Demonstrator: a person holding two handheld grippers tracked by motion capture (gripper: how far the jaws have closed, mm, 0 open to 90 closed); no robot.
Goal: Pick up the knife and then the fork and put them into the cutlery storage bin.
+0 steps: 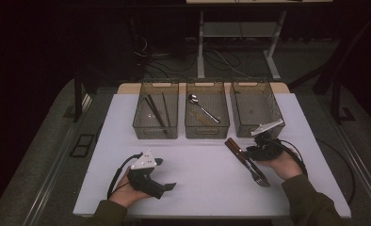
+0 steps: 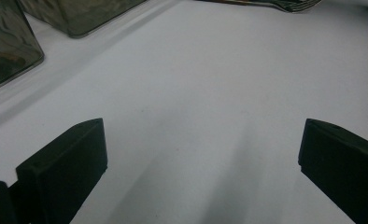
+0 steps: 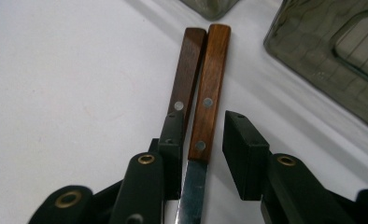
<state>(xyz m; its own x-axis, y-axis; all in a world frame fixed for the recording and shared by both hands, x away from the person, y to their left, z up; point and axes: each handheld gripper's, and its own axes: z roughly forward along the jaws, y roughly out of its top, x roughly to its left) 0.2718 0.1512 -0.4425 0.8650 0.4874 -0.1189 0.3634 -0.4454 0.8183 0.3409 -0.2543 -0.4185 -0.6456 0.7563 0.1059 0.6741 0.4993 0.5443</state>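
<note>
Right gripper view shows the right gripper (image 3: 205,140) with its black jaws partly closed around one brown wooden-handled utensil (image 3: 210,93); a gap remains on the right pad's side, so no firm grip is visible. A second wooden-handled utensil (image 3: 187,70) lies touching it on the white table (image 3: 56,70). High view shows the left gripper (image 1: 167,174) resting wide open, holding nothing.

Two wooden handles (image 3: 205,84) ahead of the right gripper (image 3: 198,154), smooth brown, satin, with small bright metal rivets. Polished steel blade (image 3: 191,196) between matt black plastic pads. White surface (image 3: 70,84), smooth and matt. Beyond, smoky translucent plastic bins (image 3: 331,56), glossy. Left gripper (image 2: 196,154), same matt black plastic.
</note>
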